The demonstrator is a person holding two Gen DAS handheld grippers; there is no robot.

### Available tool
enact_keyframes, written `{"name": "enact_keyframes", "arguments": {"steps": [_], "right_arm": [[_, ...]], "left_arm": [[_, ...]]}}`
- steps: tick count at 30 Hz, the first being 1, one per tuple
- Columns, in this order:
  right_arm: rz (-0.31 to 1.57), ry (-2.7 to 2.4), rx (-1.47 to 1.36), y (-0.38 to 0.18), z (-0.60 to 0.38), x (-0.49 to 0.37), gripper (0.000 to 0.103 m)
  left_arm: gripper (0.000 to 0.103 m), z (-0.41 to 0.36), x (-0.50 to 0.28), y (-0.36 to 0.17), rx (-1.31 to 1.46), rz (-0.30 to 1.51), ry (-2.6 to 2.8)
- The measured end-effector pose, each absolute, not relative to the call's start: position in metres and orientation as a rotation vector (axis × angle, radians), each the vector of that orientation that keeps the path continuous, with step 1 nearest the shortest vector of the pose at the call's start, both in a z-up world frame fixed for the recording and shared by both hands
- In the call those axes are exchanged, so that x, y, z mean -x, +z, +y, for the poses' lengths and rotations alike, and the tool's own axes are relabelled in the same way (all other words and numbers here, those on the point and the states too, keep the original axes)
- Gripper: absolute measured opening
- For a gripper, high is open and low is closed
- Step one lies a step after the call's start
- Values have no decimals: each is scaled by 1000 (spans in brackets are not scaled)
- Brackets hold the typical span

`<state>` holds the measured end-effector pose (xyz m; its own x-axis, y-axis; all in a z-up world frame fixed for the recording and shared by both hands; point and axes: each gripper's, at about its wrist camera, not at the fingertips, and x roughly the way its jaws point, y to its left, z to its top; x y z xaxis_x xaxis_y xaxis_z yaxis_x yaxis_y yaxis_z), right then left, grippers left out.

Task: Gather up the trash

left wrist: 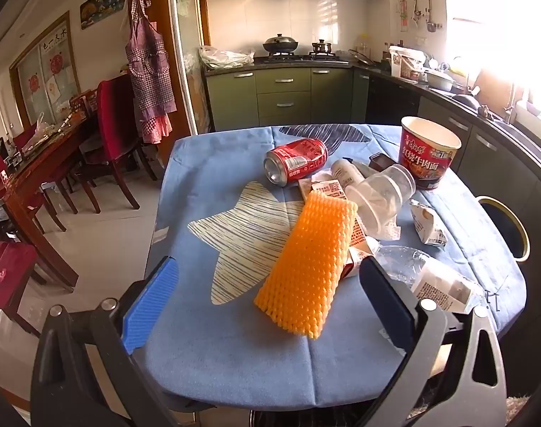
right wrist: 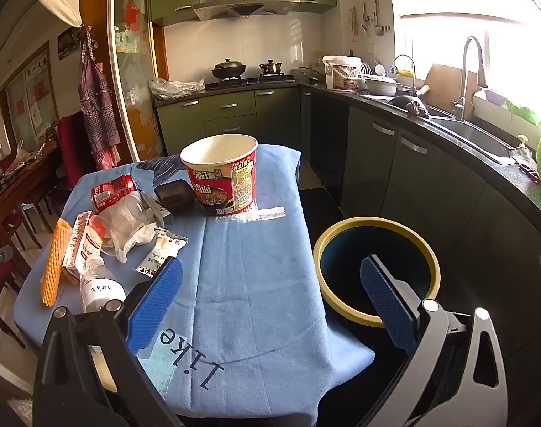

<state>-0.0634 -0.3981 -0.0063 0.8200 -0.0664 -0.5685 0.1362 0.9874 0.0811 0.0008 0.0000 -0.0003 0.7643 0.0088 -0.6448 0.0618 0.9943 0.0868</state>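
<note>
Trash lies on a table under a blue cloth (left wrist: 235, 348) (right wrist: 256, 284). An orange foam net (left wrist: 306, 267) (right wrist: 53, 263) lies nearest my left gripper (left wrist: 267, 291), which stands open just above the cloth's near edge with nothing between its blue pads. Behind the net are a red can (left wrist: 295, 163) (right wrist: 112, 188) on its side, a clear plastic cup (left wrist: 384, 195), a crushed bottle (left wrist: 430, 277) (right wrist: 99, 284), small cartons and wrappers. A red noodle cup (left wrist: 429, 151) (right wrist: 222, 174) stands upright. My right gripper (right wrist: 270, 291) is open and empty over the cloth's right side.
A dark bin with a yellow rim (right wrist: 377, 270) (left wrist: 505, 227) stands on the floor right of the table. Green kitchen cabinets (right wrist: 413, 163) and a sink (right wrist: 473, 135) run along the right. A wooden dining table (left wrist: 39, 174) and red chairs (left wrist: 117, 124) are at the left.
</note>
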Motion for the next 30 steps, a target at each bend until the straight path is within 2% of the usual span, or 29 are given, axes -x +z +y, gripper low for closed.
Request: {"name": "enact_keyframes", "arguments": {"steps": [30], "right_arm": [[608,-104,-124,-9,-398,60,99]], "left_arm": [[97,-6,-4,9,-85,683,-71]]}}
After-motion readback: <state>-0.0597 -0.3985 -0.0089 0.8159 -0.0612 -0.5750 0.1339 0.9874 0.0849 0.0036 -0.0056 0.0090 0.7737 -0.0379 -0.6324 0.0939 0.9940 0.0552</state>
